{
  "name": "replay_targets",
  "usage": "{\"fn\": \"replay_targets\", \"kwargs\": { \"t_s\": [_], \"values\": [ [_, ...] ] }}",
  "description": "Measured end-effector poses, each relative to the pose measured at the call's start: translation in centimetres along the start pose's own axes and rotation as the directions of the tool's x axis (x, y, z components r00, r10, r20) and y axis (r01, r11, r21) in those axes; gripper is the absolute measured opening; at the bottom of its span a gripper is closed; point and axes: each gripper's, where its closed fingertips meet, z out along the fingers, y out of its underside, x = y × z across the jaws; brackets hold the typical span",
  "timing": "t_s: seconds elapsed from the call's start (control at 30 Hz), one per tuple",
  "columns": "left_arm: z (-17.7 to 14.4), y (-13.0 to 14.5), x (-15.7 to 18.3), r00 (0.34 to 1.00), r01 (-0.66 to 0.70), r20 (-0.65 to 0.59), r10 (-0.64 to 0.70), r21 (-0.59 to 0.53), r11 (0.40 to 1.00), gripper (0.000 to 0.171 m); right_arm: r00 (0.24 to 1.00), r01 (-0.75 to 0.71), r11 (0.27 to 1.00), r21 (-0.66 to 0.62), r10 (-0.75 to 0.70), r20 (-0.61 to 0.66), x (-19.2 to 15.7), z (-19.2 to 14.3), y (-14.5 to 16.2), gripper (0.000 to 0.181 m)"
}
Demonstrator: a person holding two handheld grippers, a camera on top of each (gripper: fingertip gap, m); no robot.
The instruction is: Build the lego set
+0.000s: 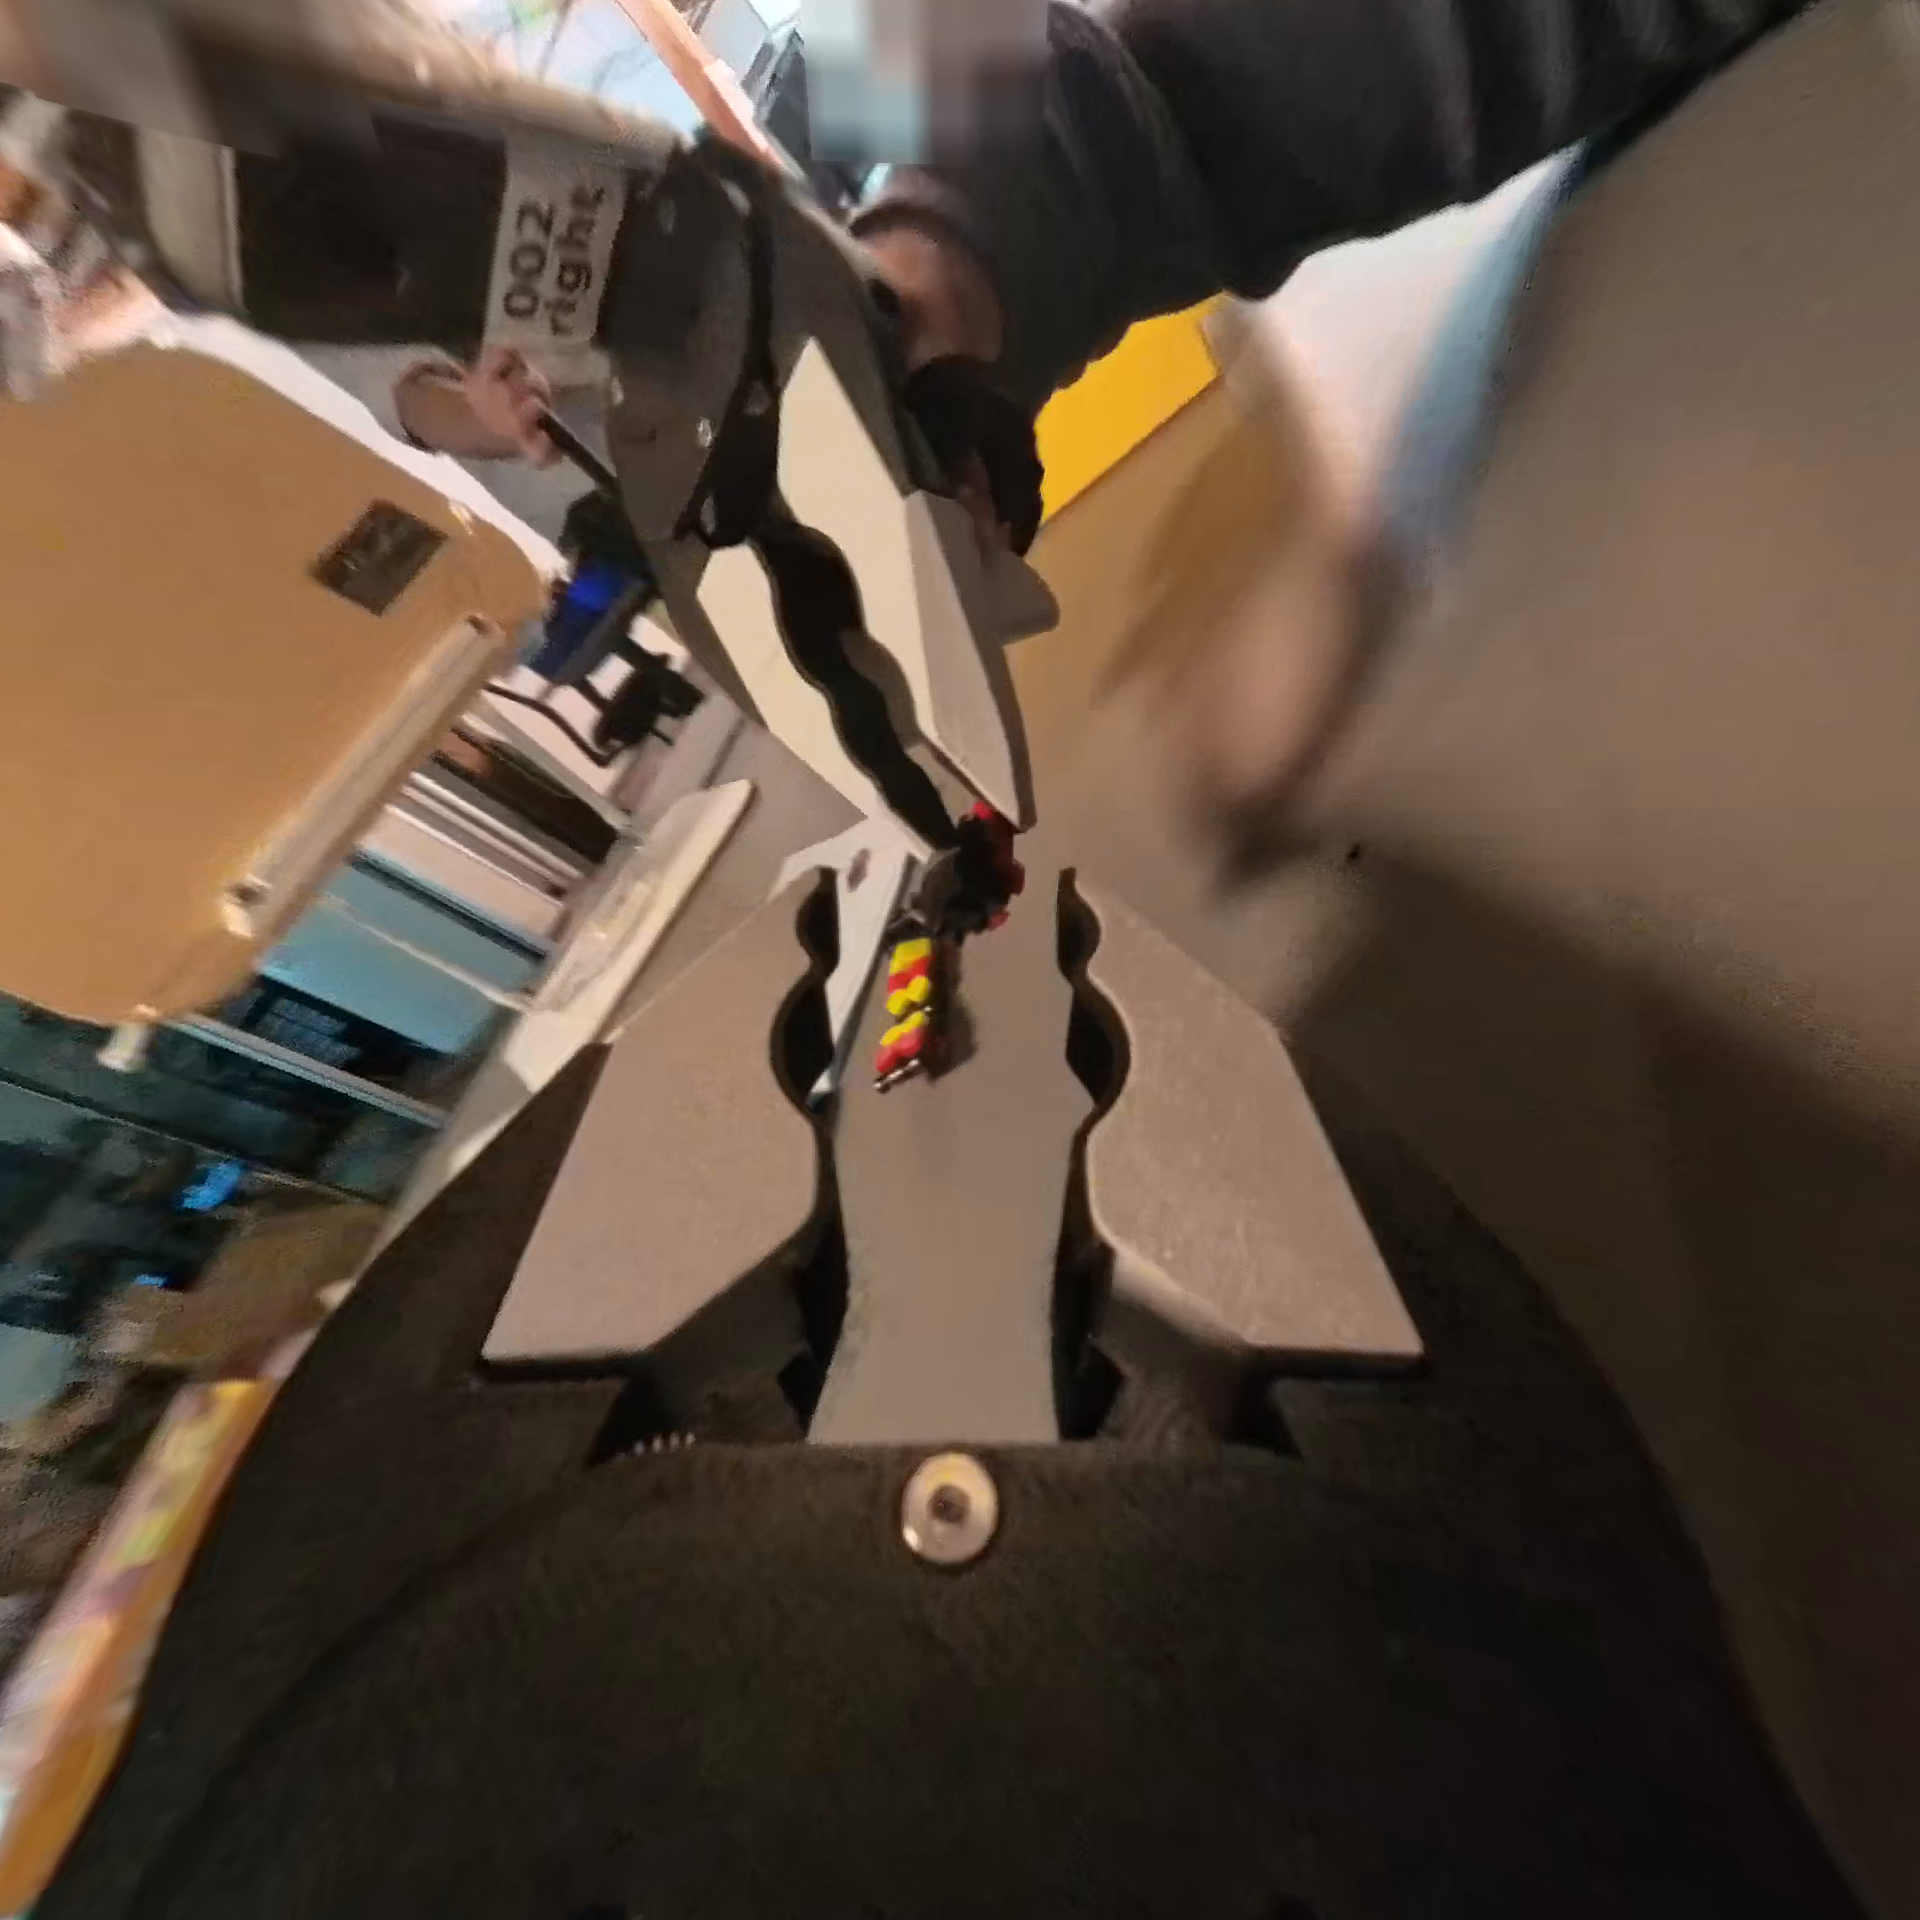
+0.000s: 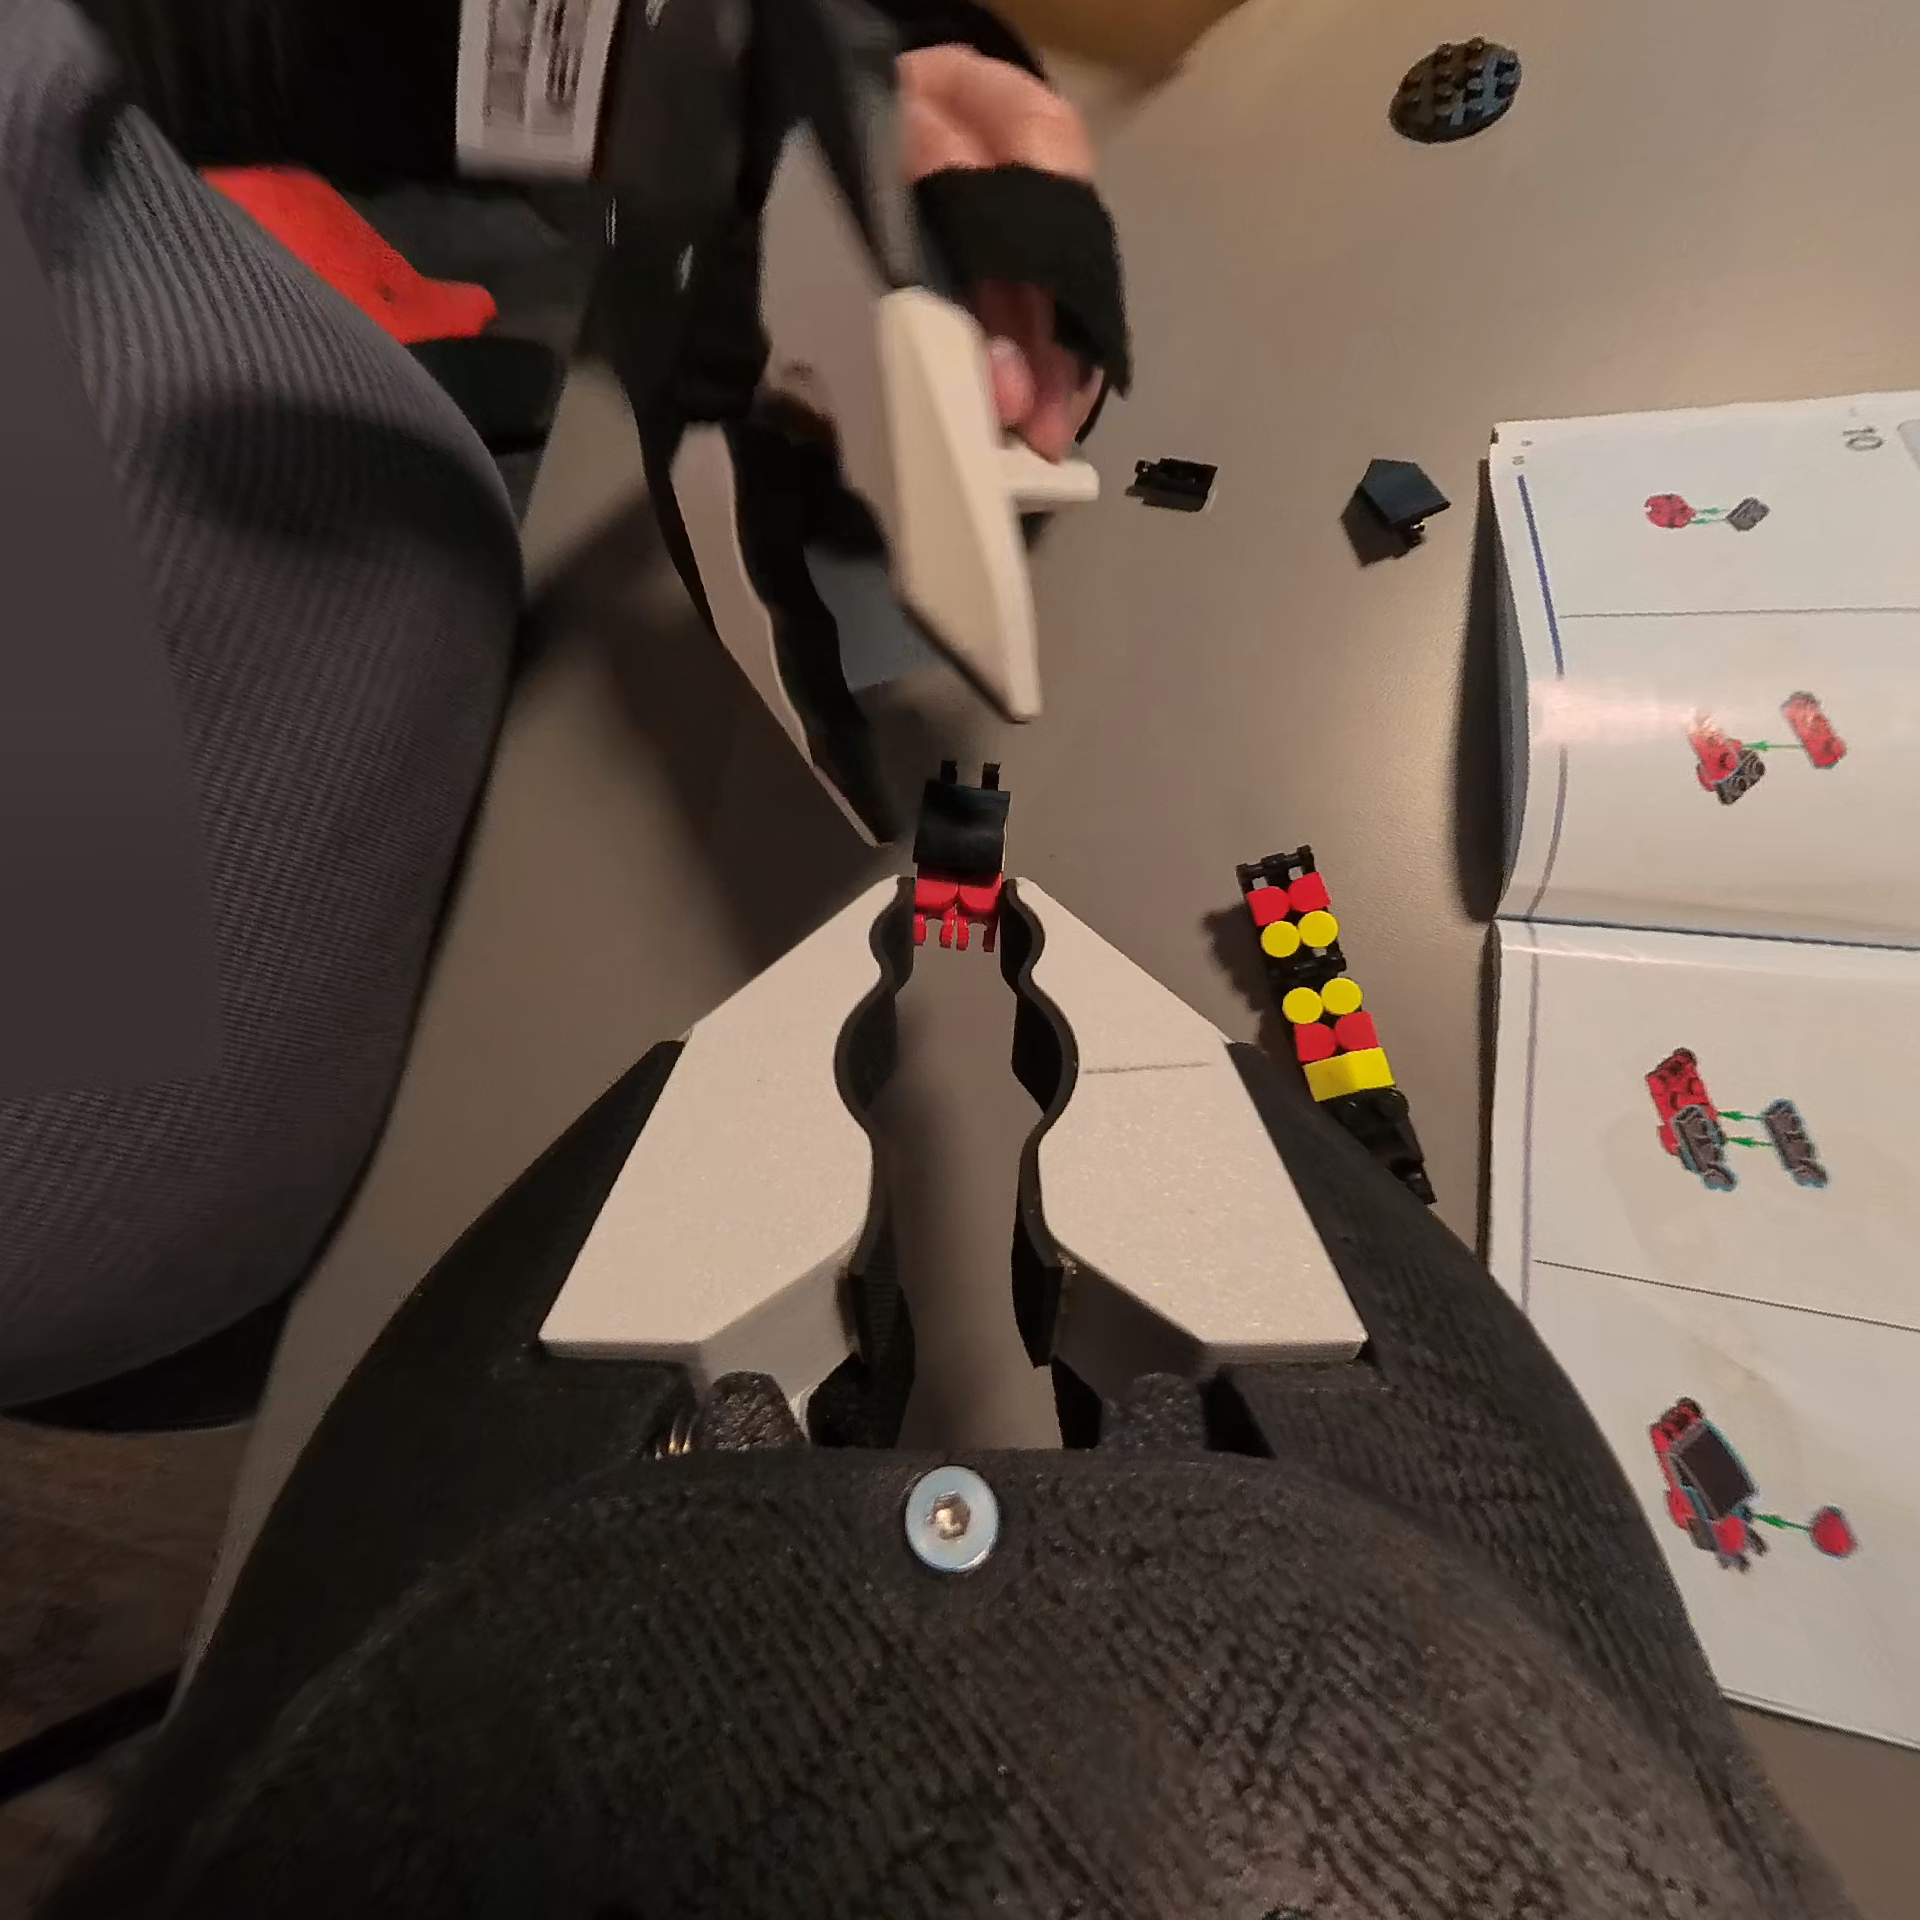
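My right gripper (image 2: 961,888) is shut on a small red and black lego assembly (image 2: 961,826); its red clip end sits between the fingertips and its black part sticks out ahead. My left gripper (image 2: 951,774) hangs open just beyond that assembly, with one finger on each side of it and apart from it. In the left wrist view my left gripper (image 1: 945,883) is open, and the right gripper (image 1: 997,821) holds the assembly (image 1: 982,862) at its mouth. A long strip of black, red and yellow pieces (image 2: 1320,1008) lies on the grey table (image 2: 1195,675), also showing in the left wrist view (image 1: 912,1003).
An open instruction booklet (image 2: 1704,935) lies at the right. Two loose black pieces (image 2: 1174,483) (image 2: 1392,504) and a round black plate (image 2: 1455,88) lie farther back. A grey fabric mass (image 2: 208,727) fills the left side. A person's hand in a black glove (image 2: 1029,270) holds the left gripper. Both grippers' tips are close together, under 4 cm apart. From the left gripper's tips to the round black plate (image 2: 1455,88) is close to 25 cm.
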Motion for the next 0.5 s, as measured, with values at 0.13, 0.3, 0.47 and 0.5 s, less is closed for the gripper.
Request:
{"fn": "replay_targets", "kwargs": {
  "t_s": [0.13, 0.3, 0.47, 0.5],
  "values": [
    [0.08, 0.16, 0.22, 0.975, 0.194, -0.106, -0.196, -0.024, 0.981, 0.035, 0.999, 0.041, 0.999, -0.01, -0.041, -0.009, -0.16, 0.28, 0.01, 0.015],
    [-0.02, -0.58, 0.39, 0.938, 0.312, -0.158, -0.309, -0.008, 0.95, 0.034, 0.996, 0.085, 0.996, -0.023, -0.086, -0.02, -0.47, 0.5, -0.07, 0.015],
    [0.03, -0.62, 0.48, 0.886, 0.416, -0.209, -0.413, -0.033, 0.909, 0.031, 0.991, 0.123, 0.992, -0.035, -0.125, -0.04, -0.64, 0.56, -0.22, 0.014],
    [0.01, -0.62, 0.48, 0.878, 0.429, -0.218, -0.426, -0.035, 0.902, 0.029, 0.991, 0.129, 0.991, -0.036, -0.13, -0.042, -0.67, 0.55, -0.24, 0.014]
  ]
}}
